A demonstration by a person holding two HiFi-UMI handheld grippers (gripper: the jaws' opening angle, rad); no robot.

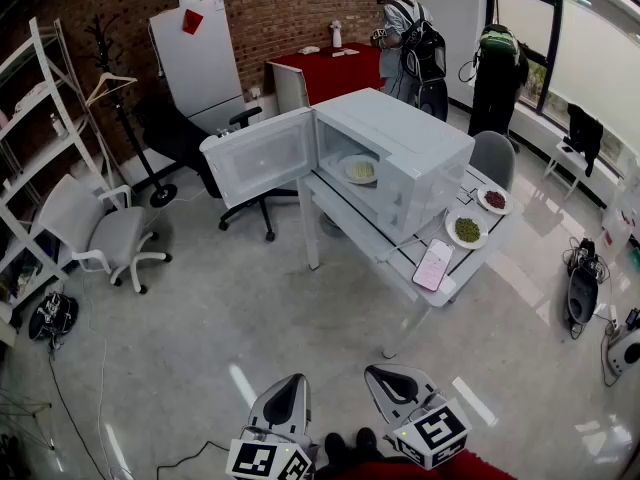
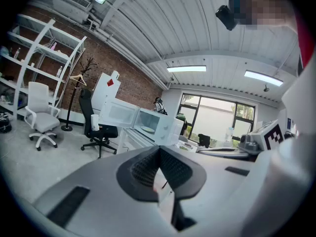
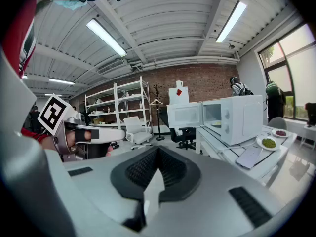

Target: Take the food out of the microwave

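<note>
A white microwave (image 1: 400,158) stands on a white table (image 1: 400,268), its door (image 1: 262,154) swung wide open to the left. Inside it lies a plate of pale food (image 1: 360,170), which also shows in the left gripper view as the plate (image 2: 147,129) and in the right gripper view as the plate (image 3: 217,124). My left gripper (image 1: 291,382) and right gripper (image 1: 381,374) are low in the head view, well short of the table. Each has its jaws together with nothing between them, seen on the left gripper (image 2: 159,150) and the right gripper (image 3: 157,151).
On the table beside the microwave are a plate of green food (image 1: 467,230), a plate of red food (image 1: 494,200) and a pink phone (image 1: 433,264). A black office chair (image 1: 190,138) stands behind the open door, a white chair (image 1: 100,230) at the left, a grey chair (image 1: 492,156) past the table. Two people (image 1: 410,43) stand at the back.
</note>
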